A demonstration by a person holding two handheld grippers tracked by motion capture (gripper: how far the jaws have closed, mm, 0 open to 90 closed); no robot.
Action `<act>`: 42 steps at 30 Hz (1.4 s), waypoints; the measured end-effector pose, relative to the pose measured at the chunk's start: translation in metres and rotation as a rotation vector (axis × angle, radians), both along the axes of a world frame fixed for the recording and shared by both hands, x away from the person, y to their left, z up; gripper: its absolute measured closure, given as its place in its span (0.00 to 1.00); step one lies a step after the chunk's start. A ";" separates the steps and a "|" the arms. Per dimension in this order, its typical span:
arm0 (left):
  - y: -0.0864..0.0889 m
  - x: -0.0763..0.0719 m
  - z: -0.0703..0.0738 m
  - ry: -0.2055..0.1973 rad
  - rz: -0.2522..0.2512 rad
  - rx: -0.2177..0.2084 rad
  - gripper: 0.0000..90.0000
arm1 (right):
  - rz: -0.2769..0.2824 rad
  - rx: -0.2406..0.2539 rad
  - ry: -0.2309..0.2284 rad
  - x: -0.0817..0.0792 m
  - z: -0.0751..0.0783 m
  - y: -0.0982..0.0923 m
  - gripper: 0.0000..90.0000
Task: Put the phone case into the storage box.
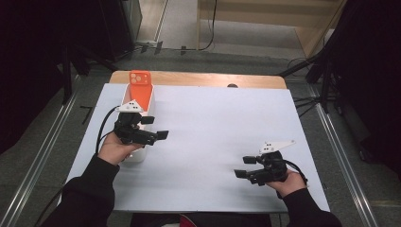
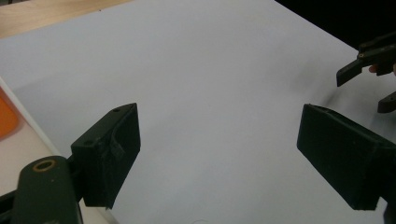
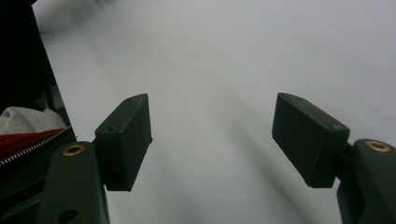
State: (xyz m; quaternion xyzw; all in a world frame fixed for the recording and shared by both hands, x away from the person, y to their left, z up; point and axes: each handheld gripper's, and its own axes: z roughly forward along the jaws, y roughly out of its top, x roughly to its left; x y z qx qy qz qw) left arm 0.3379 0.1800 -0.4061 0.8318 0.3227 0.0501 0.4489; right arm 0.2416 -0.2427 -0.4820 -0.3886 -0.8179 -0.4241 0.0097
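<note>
An orange phone case point(image 1: 140, 78) stands upright at the far end of a narrow white box point(image 1: 147, 101) on the left of the white table point(image 1: 213, 132). My left gripper point(image 1: 155, 127) hovers over the near half of that box, pointing right, open with nothing between its jaws. In the left gripper view the jaws point(image 2: 219, 154) stand wide over bare table, with the box's edge point(image 2: 21, 126) and an orange corner point(image 2: 7, 119) at the left. My right gripper point(image 1: 244, 166) rests at the front right, open and empty, pointing left; its own view shows wide jaws point(image 3: 212, 140) over bare table.
The white sheet covers a wooden tabletop point(image 1: 198, 78) whose far strip shows. Dark stands and cables point(image 1: 326, 71) flank the table at both sides. The other gripper's jaws point(image 2: 369, 65) show at the right edge of the left gripper view. Red and white cloth point(image 3: 23, 128) lies below the near edge.
</note>
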 end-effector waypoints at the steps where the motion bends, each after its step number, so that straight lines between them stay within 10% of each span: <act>1: 0.000 -0.001 -0.001 -0.006 -0.005 -0.001 0.16 | -0.001 0.000 0.002 0.000 0.000 0.000 0.30; 42: -0.008 -0.045 -0.033 -0.052 -0.161 0.087 0.16 | 0.007 -0.006 -0.002 -0.001 0.000 0.001 0.30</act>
